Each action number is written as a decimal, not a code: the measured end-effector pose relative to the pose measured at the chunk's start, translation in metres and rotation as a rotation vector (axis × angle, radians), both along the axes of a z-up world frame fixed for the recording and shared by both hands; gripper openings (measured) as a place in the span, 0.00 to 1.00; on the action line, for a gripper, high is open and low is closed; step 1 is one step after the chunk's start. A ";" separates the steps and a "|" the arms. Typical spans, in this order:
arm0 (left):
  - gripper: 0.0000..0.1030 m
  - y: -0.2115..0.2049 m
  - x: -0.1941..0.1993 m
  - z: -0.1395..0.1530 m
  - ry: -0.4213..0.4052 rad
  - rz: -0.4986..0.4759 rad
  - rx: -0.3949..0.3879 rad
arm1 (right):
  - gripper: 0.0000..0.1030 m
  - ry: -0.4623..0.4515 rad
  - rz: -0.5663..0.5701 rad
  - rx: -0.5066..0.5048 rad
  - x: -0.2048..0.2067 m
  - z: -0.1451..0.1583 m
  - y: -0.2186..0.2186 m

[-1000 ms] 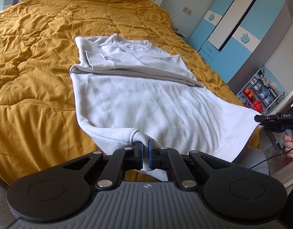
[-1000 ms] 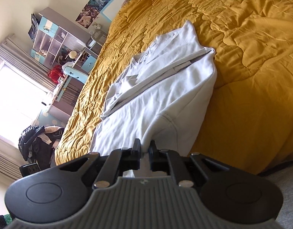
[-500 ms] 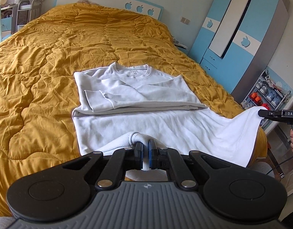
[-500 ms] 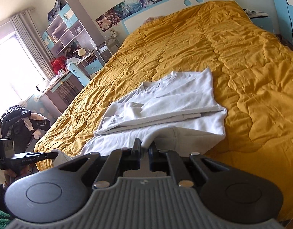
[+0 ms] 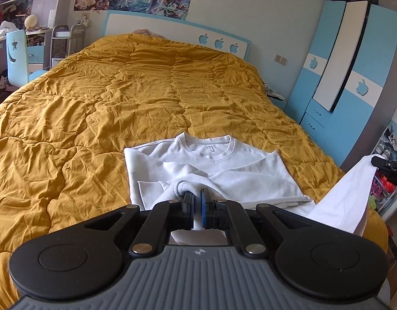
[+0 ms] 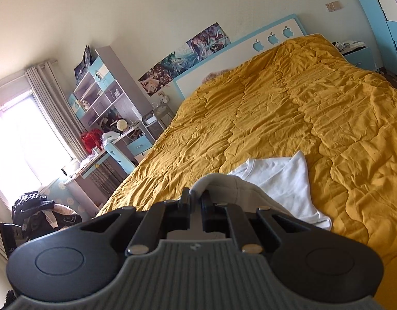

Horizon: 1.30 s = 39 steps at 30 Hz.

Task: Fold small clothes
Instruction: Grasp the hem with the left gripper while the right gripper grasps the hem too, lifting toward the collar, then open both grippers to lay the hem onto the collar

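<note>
"Sweatshirt (image 5: 214, 165) first: which way does it point?"

"Collar toward the headboard (image 5: 172, 29), hem toward me, so its long axis runs up the bed (image 5: 95, 108). It lies on the yellow quilt near the foot, sleeves folded across the chest. I have the hem lifted off the quilt."

"And your tools?"

"My left tool (image 5: 196, 206) is pressed together on a bunched hem corner; white cloth shows between the blue pads. My right tool (image 6: 195, 201) is likewise pinching the other hem corner, with a grey-white fold humped over its tips."

"What does each view give you?"

"The left view shows the whole collar, the folded sleeves, and my right tool (image 5: 387, 166) at the frame's right edge with cloth stretched up to it. The right view shows only one shoulder and part of the neckline; the lifted hem hides the rest."

"Room to move?"

"Open quilt ahead to the headboard and wide to the left. The wardrobe (image 5: 353, 77) stands beyond the bed's right edge, and a desk (image 6: 100, 160) beyond the left."
</note>
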<state>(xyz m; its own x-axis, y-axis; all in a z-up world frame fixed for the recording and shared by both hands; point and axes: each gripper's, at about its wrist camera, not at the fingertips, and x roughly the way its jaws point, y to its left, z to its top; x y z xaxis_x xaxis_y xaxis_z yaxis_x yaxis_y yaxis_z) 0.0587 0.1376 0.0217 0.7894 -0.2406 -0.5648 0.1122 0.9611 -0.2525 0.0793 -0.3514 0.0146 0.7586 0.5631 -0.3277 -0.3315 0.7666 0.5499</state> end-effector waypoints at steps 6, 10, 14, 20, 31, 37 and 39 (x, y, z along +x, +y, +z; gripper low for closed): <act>0.05 0.011 0.019 0.004 -0.020 0.037 0.059 | 0.02 0.017 -0.048 0.039 0.033 0.003 -0.009; 0.05 0.026 0.042 0.010 -0.004 0.054 -0.005 | 0.02 0.030 -0.064 0.045 0.057 0.005 -0.012; 0.05 0.036 0.073 0.012 0.002 0.075 -0.070 | 0.02 0.050 -0.084 0.064 0.092 0.003 -0.011; 0.05 0.047 0.110 0.005 -0.056 0.155 -0.153 | 0.02 0.061 -0.105 0.067 0.146 -0.011 0.000; 0.05 0.067 0.202 -0.049 0.068 0.208 -0.190 | 0.02 0.158 -0.137 0.026 0.250 -0.057 0.021; 0.05 0.070 0.250 -0.067 0.110 0.116 -0.159 | 0.02 0.202 -0.153 -0.054 0.303 -0.076 0.035; 0.05 0.078 0.269 -0.076 0.140 0.160 -0.212 | 0.03 0.188 -0.171 -0.129 0.326 -0.078 0.043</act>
